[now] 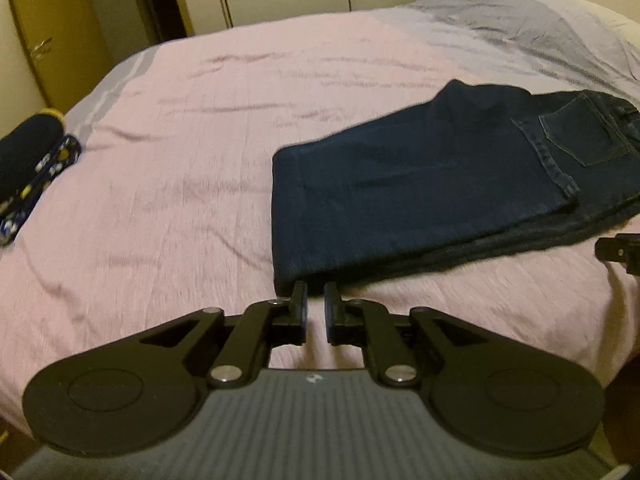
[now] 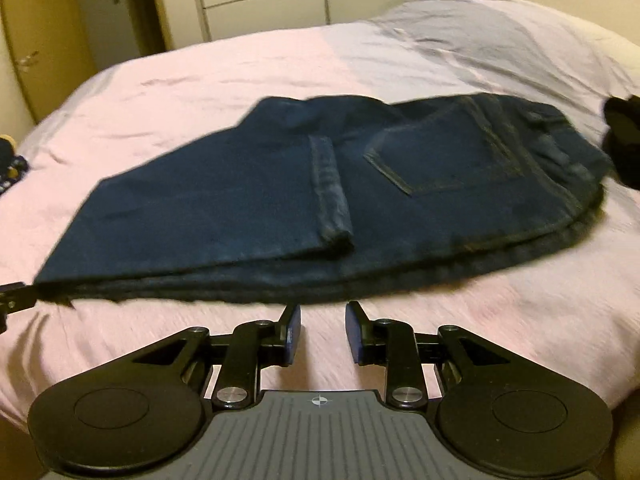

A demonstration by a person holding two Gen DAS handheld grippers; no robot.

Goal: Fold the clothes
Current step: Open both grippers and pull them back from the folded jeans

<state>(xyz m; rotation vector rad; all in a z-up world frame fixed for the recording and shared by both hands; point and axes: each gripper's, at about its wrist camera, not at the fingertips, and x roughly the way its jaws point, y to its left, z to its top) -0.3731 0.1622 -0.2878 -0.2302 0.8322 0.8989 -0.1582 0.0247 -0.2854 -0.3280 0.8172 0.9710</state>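
- Left wrist view: left gripper [image 1: 316,294], jaws narrowly parted and empty, at the near-left fold corner of the jeans [image 1: 440,184], lying doubled on the bed [image 1: 160,200].
- Right wrist view: right gripper [image 2: 323,312] released, empty, near the jeans' [image 2: 280,200] front edge; for any further fold, pinch all layers together.

Jeans [image 2: 460,200] — dark denim, matt, stitched seams. Bedspread [image 1: 180,160] — pink cloth, finely creased, faint sheen. Left gripper [image 1: 316,300] and right gripper [image 2: 323,320]: matt black plastic, shiny metal pivot pins.

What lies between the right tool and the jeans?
Only bare pink bedcover. In the right wrist view, the open right tool stops just short of the near edge of the folded jeans, with nothing else in that strip.
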